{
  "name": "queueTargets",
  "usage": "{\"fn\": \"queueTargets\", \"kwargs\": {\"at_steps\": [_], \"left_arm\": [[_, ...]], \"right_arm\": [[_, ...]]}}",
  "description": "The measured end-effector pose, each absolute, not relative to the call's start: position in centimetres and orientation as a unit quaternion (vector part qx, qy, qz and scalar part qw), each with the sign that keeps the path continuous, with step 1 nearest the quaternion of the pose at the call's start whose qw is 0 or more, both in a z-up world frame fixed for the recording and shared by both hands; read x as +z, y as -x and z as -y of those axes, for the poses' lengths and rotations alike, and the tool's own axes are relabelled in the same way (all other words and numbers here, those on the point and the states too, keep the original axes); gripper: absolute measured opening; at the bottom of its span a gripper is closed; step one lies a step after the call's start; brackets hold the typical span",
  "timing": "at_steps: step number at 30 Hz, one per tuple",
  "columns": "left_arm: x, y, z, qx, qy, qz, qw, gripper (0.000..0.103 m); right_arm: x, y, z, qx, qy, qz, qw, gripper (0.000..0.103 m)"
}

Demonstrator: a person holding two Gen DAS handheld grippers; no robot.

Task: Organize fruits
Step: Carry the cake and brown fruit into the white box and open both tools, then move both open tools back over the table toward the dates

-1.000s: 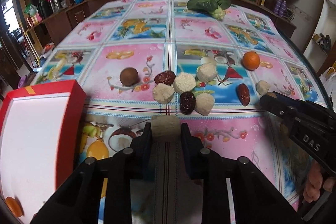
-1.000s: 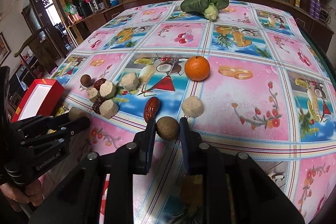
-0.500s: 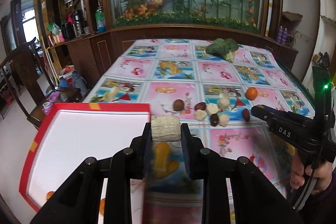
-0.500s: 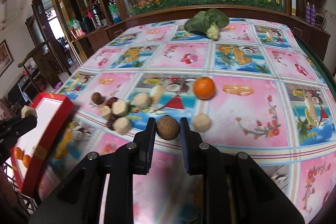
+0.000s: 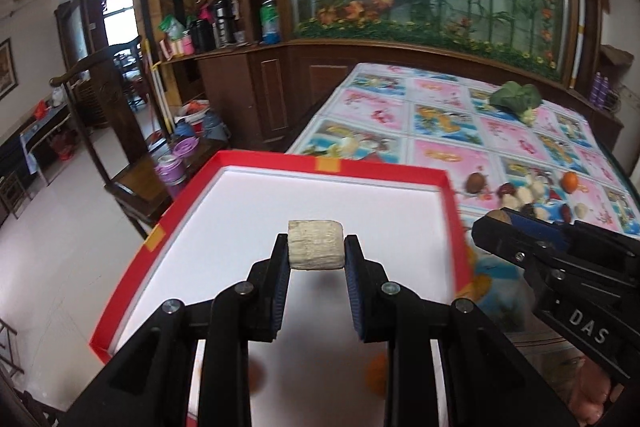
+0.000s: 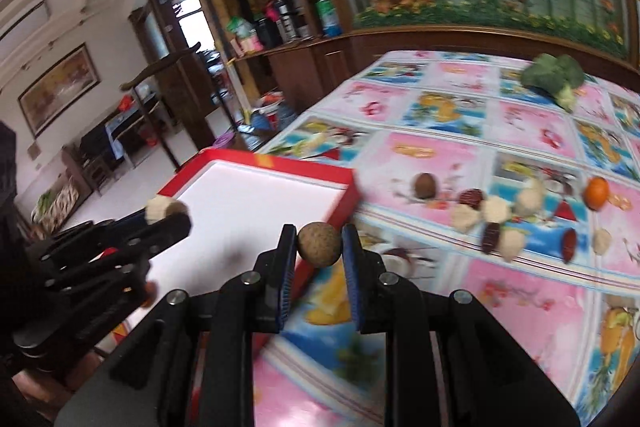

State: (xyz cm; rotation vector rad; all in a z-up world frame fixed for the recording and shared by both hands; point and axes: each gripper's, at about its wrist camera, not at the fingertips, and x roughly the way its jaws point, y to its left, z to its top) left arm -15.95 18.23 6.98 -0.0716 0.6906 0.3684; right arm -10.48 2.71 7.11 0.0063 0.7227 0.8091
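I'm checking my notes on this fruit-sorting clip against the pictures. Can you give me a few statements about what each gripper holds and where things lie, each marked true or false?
1. The left gripper holds a pale, blocky piece over the red box. True.
2. The right gripper is open with nothing between its fingers. False: it is shut on a round brown fruit.
3. The orange lies on the tablecloth, outside the box. True.
4. The leafy green vegetable lies inside the box. False: it lies at the far end of the table.
5. The brown fruit in the right gripper already rests on the box's white floor. False: it is in the air, near the box's red rim.
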Motion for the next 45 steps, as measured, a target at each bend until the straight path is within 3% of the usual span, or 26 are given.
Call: {"fn": "queueTargets", "kwargs": {"at_steps": [26, 28, 30, 33, 34, 36, 45], "left_arm": [[3.4, 16.2, -21.7, 0.226, 0.038, -0.381, 0.896, 0.026], [3.5, 16.2, -21.6, 0.226, 0.038, -0.383, 0.895, 0.03], [3.5, 16.1, -21.6, 0.229, 0.039, -0.384, 0.894, 0.042], [3.7, 16.4, -21.5, 0.232, 0.04, -0.381, 0.894, 0.048], [3.8, 16.4, -21.5, 0.232, 0.042, -0.382, 0.894, 0.048], [4.0, 16.6, -21.6, 0.233, 0.045, -0.38, 0.894, 0.049], [6.2, 16.6, -18.7, 0.21, 0.034, -0.354, 0.911, 0.054]], "right_arm": [[3.7, 11.9, -9.9, 0.382, 0.108, -0.4, 0.826, 0.025], [3.8, 12.0, -9.9, 0.384, 0.108, -0.4, 0.825, 0.026], [3.7, 11.9, -9.8, 0.387, 0.105, -0.403, 0.823, 0.026], [3.8, 11.8, -9.6, 0.392, 0.099, -0.404, 0.82, 0.032], [3.9, 11.8, -9.5, 0.392, 0.097, -0.404, 0.821, 0.039], [4.1, 11.8, -9.0, 0.398, 0.085, -0.401, 0.82, 0.044], [5.5, 9.9, -3.1, 0.374, 0.018, -0.37, 0.85, 0.044]]}}
